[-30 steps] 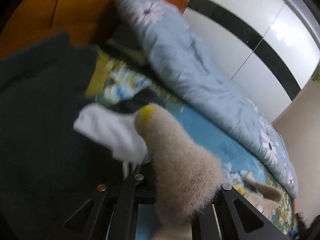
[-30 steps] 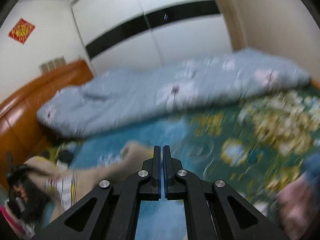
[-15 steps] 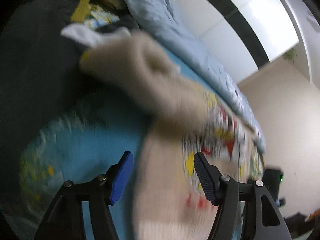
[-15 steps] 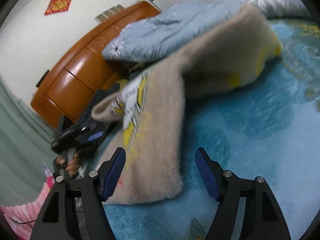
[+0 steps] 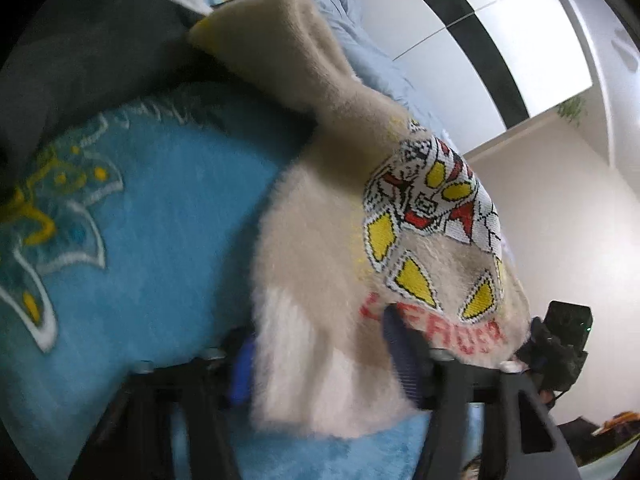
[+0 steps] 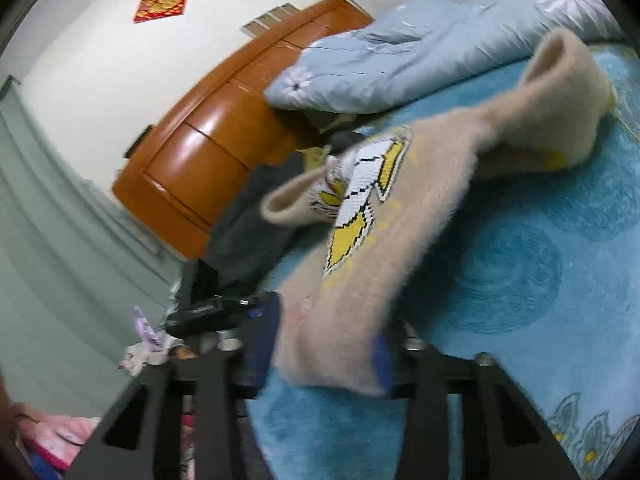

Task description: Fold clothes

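Looking out between my left jaws (image 5: 320,360), I see them parted with the hem of the fuzzy beige knitted sweater with a red, yellow and white cartoon patch (image 5: 340,264) lying between the blue pads; whether they pinch it yet I cannot tell, since motion blur hides the contact. My right jaws (image 6: 324,344) stand the same way, spread on either side of another part of that hem, contact equally unclear. From both sets of jaws the sweater runs straight ahead, its long axis away from me across the blue plush bedspread with flower pattern (image 5: 140,208). One sleeve (image 6: 560,120) is flung out at the far end, ahead and to the right of my right jaws. Beyond it lies a pale blue flowered quilt (image 6: 400,60). Left of my left jaws sits a dark grey garment (image 5: 80,60). Neither hand is nearer: both are at the near edge, so I judge any fold would carry that edge forward along the axis.
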`<state>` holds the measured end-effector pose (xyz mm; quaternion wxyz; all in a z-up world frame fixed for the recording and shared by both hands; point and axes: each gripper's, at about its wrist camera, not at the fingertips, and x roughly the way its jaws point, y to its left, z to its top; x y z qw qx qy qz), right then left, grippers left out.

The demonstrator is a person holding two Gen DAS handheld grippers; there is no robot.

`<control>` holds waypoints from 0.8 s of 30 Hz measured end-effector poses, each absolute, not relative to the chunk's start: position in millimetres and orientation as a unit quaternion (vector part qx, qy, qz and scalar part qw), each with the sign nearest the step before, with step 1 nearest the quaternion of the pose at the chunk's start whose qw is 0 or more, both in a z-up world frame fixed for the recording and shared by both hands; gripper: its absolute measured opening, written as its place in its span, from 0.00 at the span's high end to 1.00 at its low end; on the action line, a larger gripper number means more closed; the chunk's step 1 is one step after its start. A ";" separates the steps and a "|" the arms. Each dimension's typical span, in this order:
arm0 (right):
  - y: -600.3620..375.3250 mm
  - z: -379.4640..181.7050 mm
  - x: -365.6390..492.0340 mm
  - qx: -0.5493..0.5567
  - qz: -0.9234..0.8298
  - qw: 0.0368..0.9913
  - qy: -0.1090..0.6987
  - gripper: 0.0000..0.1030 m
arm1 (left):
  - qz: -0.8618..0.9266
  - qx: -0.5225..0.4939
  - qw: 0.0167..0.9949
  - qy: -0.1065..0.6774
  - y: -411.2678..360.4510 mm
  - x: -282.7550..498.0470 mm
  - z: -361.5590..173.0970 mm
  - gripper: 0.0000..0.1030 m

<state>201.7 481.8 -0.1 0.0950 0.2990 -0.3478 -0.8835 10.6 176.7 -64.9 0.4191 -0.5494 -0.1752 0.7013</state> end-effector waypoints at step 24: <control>493.2 -27.8 251.3 0.383 -0.854 -0.004 -0.353 0.87 | 0.725 -0.505 0.451 -0.124 184.1 88.0 -15.1 0.72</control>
